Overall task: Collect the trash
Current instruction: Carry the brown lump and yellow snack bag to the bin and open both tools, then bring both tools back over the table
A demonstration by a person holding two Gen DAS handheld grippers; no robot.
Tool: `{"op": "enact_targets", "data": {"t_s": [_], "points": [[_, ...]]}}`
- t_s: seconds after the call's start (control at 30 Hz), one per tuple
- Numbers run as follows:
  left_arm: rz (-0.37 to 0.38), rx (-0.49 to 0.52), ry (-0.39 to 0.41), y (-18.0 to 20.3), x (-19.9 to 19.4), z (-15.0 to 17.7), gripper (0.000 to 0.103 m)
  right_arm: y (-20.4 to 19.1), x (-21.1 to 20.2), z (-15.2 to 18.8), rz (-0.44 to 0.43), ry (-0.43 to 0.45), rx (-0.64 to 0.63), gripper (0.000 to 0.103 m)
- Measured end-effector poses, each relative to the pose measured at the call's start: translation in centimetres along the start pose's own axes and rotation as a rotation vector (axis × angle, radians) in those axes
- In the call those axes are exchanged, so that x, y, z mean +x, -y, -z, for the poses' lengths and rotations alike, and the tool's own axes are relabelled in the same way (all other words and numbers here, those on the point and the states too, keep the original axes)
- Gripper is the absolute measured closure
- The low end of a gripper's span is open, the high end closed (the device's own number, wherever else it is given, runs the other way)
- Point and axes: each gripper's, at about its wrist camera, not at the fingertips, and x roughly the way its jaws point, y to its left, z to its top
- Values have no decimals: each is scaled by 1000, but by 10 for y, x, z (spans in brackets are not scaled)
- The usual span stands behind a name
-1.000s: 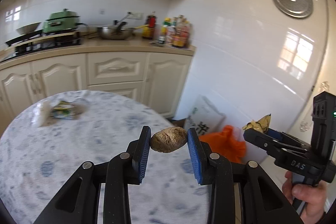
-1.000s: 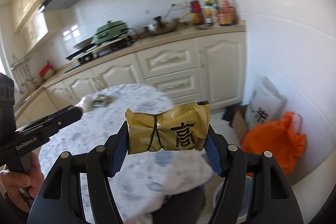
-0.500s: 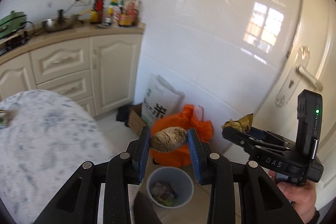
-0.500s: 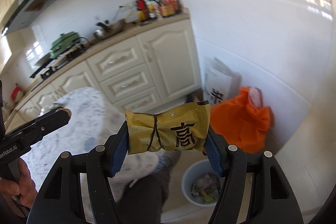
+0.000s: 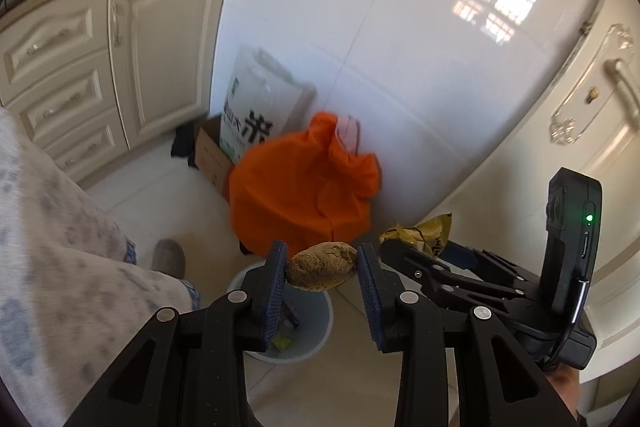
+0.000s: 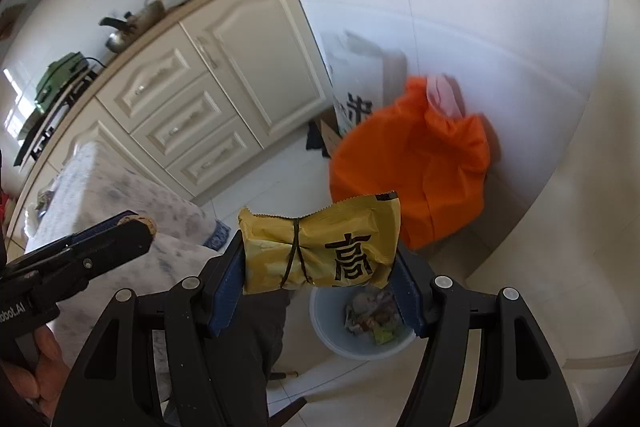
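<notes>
Now the left gripper (image 5: 322,269) is clamped on a brown, lumpy scrap of food (image 5: 323,265), and the pale blue plastic trash bin (image 5: 320,323) sits directly below it at lower centre. Likewise the right gripper (image 6: 320,265) pinches a yellow crinkled snack wrapper (image 6: 320,251) crosswise, with the same bin (image 6: 322,315) below and slightly right of its jaws. Both loads look nearly over the opening, the left one closer.

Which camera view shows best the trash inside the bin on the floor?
The right wrist view. There the bin is open to the camera and the wrappers inside show beside the yellow packet held in the right gripper. In the left wrist view, the left gripper and its brown lump cover most of it.
</notes>
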Motion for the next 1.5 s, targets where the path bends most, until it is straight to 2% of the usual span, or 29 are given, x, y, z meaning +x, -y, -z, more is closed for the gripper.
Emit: {"op": "enact_targets", "data": {"t_s": [0.17,0.23,0.3,0.33,0.4,0.43,0.47,0.5,0.57,0.67,0.8,1.03,1.27,1.5], "points": [[-6,-19,-61,1,45,-22,70,21,33,4,2,-60,43,34],[-14,-13,-99,0,60,-30,66,27,44,5,3,-82,51,34],[-35,-18,-115,-3,71,-37,49,32,47,7,10,-92,68,28],[-42,-20,-110,-6,72,-36,37,33,48,7,14,-93,74,25],[-56,-20,-101,-3,73,-38,28,36,47,9,19,-90,79,20],[-66,-18,-101,-3,71,-36,21,37,46,9,22,-90,80,19],[-81,-15,-97,-2,72,-35,13,37,45,10,25,-89,81,15],[-96,-12,-87,0,72,-35,10,38,43,10,30,-87,83,8],[-122,0,-77,3,72,-32,1,40,41,10,37,-80,94,0],[-165,24,-63,11,62,-23,1,44,40,11,65,-83,118,0],[-162,35,-21,18,38,-14,1,44,34,11,79,-79,135,0],[-174,41,89,12,-34,8,1,19,7,0,73,-33,105,0],[-217,19,252,-16,-133,45,1,-44,-25,-16,11,37,18,0],[-316,-27,394,-52,-230,94,1,-129,-50,-23,-86,93,-99,0]]}}
